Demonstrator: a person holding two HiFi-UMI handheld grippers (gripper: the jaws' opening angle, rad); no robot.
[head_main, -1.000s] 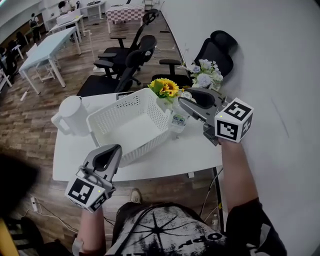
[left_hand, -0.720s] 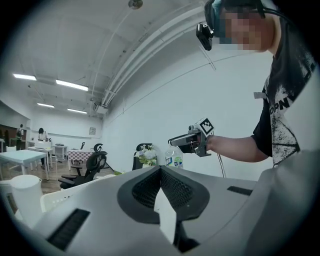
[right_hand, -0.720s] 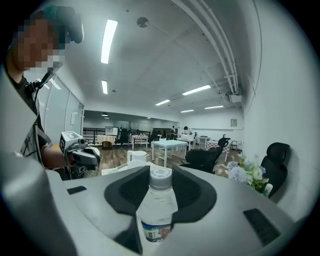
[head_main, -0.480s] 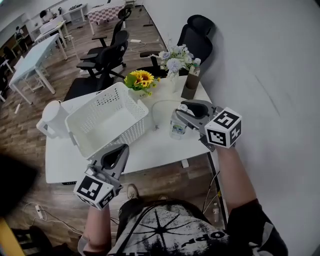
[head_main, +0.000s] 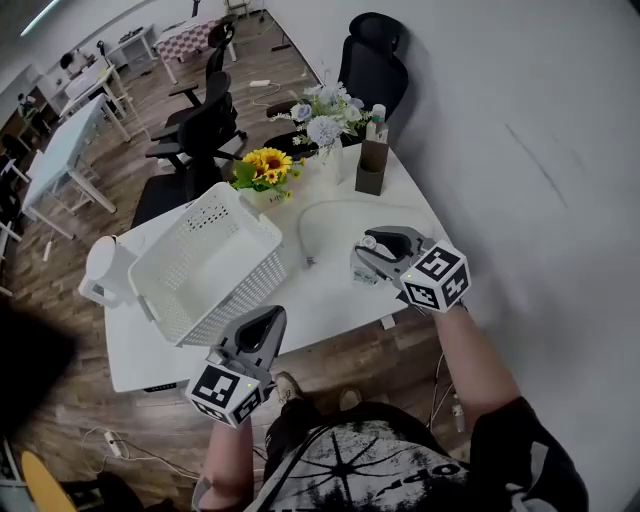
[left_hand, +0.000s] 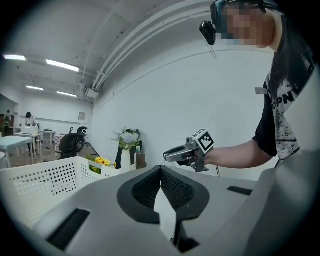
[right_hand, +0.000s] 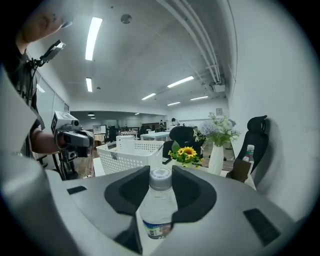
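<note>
Clear plastic water bottle (right_hand: 159, 207), upright, pinched in the right gripper (head_main: 375, 250).
It is over the white table's (head_main: 330, 298) near right corner, right of the perforated basket (head_main: 200, 262). The left gripper (left_hand: 161, 169), jaws pressed together on nothing, hangs at the table's front edge.

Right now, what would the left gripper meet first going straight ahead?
Probably the white wall: the left gripper points between the brown box and the right gripper holding the water bottle; depth unclear.

Our right gripper (head_main: 378, 248) clamps a water bottle (right_hand: 159, 202), forearm stretched forward; our left gripper (head_main: 268, 318), jaws together, hangs well left of that bottle.
</note>
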